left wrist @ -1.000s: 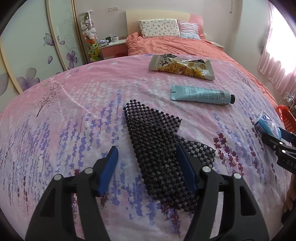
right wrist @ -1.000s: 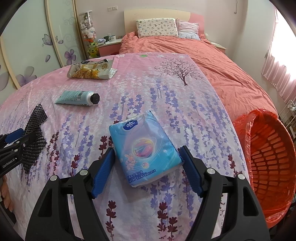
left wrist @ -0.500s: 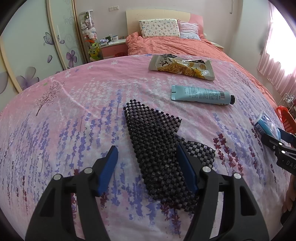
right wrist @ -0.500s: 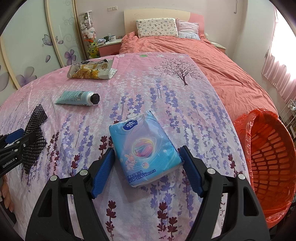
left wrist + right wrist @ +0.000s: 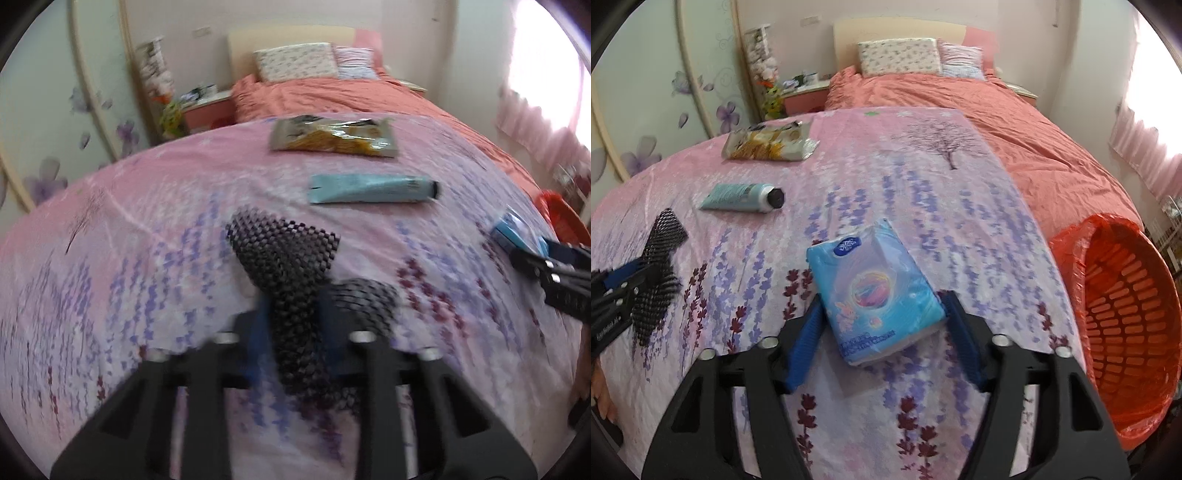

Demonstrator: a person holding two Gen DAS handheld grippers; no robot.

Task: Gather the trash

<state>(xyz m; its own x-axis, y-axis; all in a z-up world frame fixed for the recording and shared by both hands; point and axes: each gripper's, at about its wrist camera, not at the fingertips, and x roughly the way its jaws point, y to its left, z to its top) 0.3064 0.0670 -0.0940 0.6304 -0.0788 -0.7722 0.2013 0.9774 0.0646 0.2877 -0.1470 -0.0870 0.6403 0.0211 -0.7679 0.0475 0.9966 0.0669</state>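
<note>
Covering the bed (image 5: 1015,155): floral sheet (image 5: 886,177); left gripper (image 5: 291,325) jaws closing, pinching black mesh mat (image 5: 284,251); right gripper (image 5: 882,339) jaws closing around tissue pack (image 5: 871,288); orange basket (image 5: 1126,302) alongside.

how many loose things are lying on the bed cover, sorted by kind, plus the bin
black mesh mat: 1
teal tube: 1
snack bag: 1
blue tissue pack: 1
orange basket: 1
Total: 5
</note>
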